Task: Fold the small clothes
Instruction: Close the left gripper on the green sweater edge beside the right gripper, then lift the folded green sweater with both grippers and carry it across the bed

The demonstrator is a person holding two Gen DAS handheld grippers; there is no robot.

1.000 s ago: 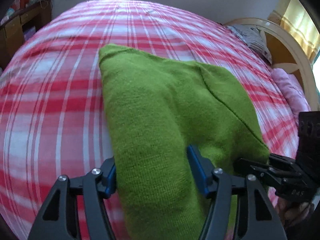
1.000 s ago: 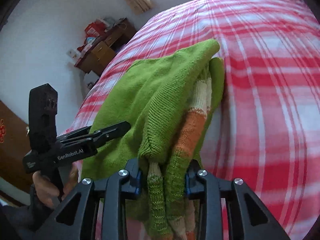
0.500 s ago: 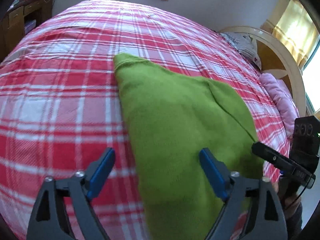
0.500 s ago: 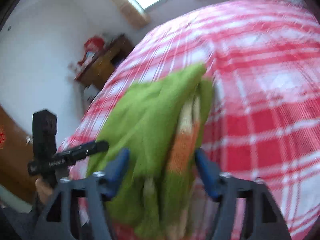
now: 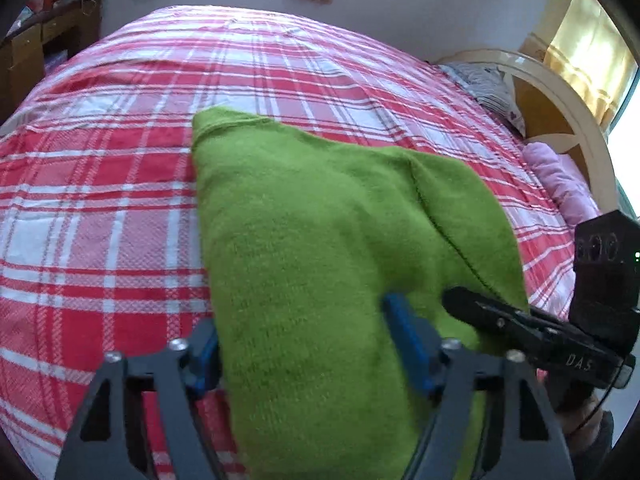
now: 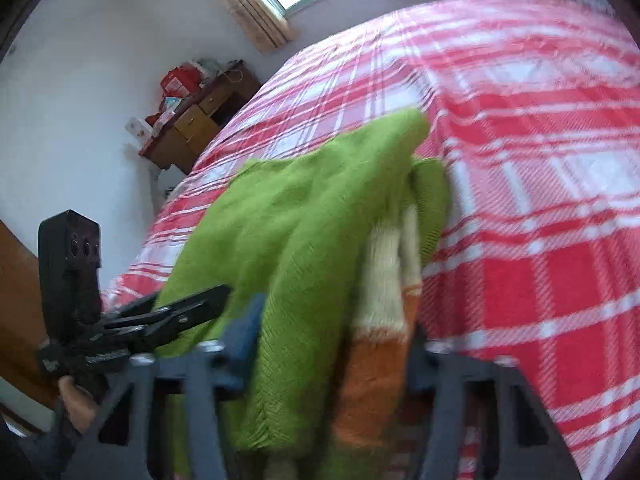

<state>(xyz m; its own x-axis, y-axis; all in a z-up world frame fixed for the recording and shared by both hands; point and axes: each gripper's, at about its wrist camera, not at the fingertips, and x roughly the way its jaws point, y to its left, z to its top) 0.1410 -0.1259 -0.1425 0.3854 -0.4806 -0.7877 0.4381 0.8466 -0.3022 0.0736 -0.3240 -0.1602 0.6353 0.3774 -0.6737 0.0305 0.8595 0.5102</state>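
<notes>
Folded green sweater (image 5: 320,240) on the red-and-white plaid bedspread (image 5: 100,200), both grippers at its near end.

The sweater lies lengthwise away from the cameras, its long axis running from the near bed edge toward the far wall, the far corner tapering to a point; cream and orange striped layers (image 6: 384,300) show along its right side. The left gripper (image 5: 304,344) straddles the near end, its blue fingers (image 5: 404,336) just closing in with the knit between them, seemingly touching its sides. The right gripper (image 6: 332,344), blurred, has likewise been closing around the bunched edge; whether it presses I cannot tell. A wooden desk (image 6: 192,124) stands by the wall.
</notes>
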